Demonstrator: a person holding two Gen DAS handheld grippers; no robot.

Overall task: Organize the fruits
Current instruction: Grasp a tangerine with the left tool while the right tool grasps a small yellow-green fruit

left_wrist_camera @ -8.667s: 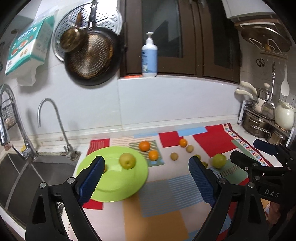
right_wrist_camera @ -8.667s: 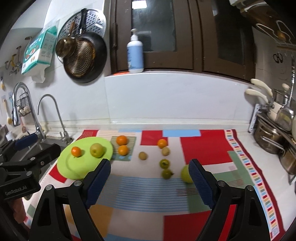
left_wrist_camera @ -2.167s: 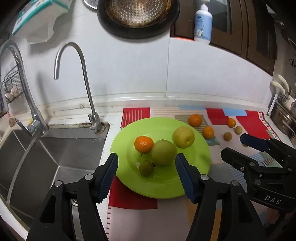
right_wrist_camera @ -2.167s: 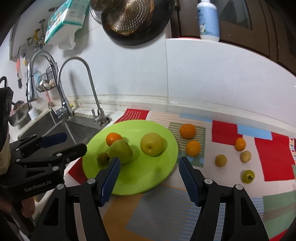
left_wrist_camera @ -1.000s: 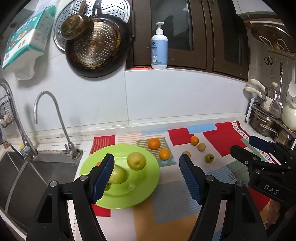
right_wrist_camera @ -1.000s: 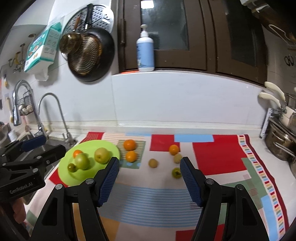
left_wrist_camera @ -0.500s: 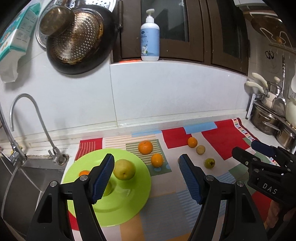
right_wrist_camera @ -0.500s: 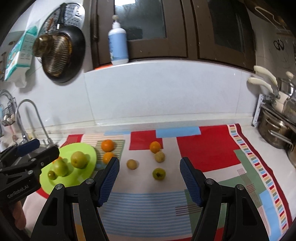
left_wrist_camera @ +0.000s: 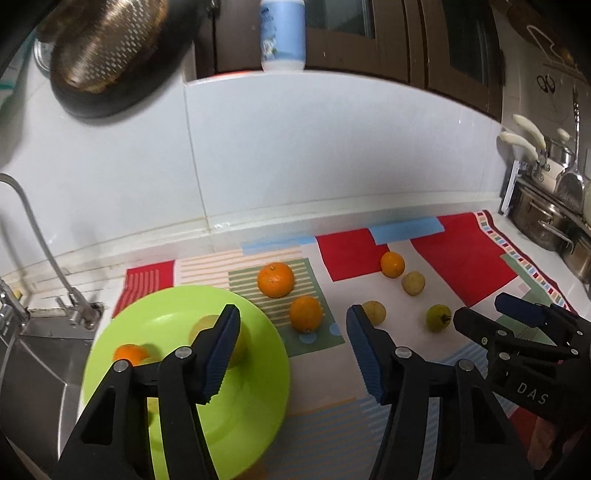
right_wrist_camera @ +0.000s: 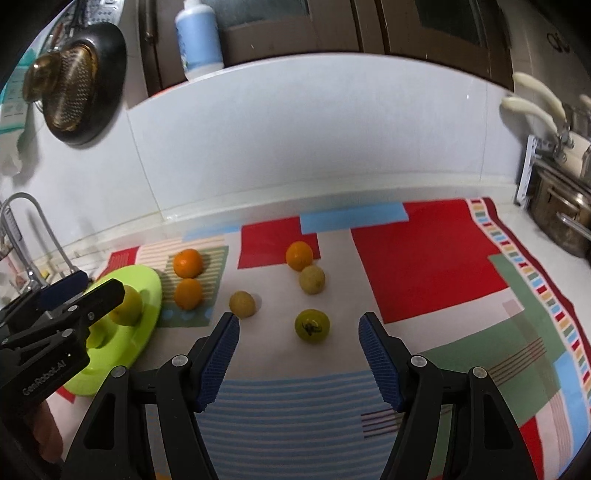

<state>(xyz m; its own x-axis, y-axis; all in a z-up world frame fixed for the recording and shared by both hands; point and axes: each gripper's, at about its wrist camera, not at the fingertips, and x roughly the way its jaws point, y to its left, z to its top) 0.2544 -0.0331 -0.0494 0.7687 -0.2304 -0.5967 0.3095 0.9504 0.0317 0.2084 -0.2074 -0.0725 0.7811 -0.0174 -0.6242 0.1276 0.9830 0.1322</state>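
A lime green plate (left_wrist_camera: pixel 255 384) lies at the left of a patchwork mat (right_wrist_camera: pixel 424 254), holding a small orange (left_wrist_camera: pixel 127 353) and a yellow pear, partly hidden by my left finger. Two oranges (left_wrist_camera: pixel 275 279) (left_wrist_camera: pixel 305 314), a third orange (right_wrist_camera: pixel 299 255), two tan fruits (right_wrist_camera: pixel 242 304) (right_wrist_camera: pixel 312 279) and a small green fruit (right_wrist_camera: pixel 312 326) lie on the mat. My left gripper (left_wrist_camera: pixel 293 347) is open and empty, between the plate and the loose fruits. My right gripper (right_wrist_camera: pixel 298 350) is open and empty, just short of the green fruit.
A sink (left_wrist_camera: pixel 33 354) with a curved tap (left_wrist_camera: pixel 40 236) lies left of the plate. Steel pots (left_wrist_camera: pixel 543 225) stand at the far right. A pan (left_wrist_camera: pixel 107 55) hangs on the tiled wall and a soap bottle (left_wrist_camera: pixel 282 33) stands on the window ledge.
Both grippers have moved lower and closer to the mat. The right gripper now lines up on the small green fruit. No fruit has moved in the last second.
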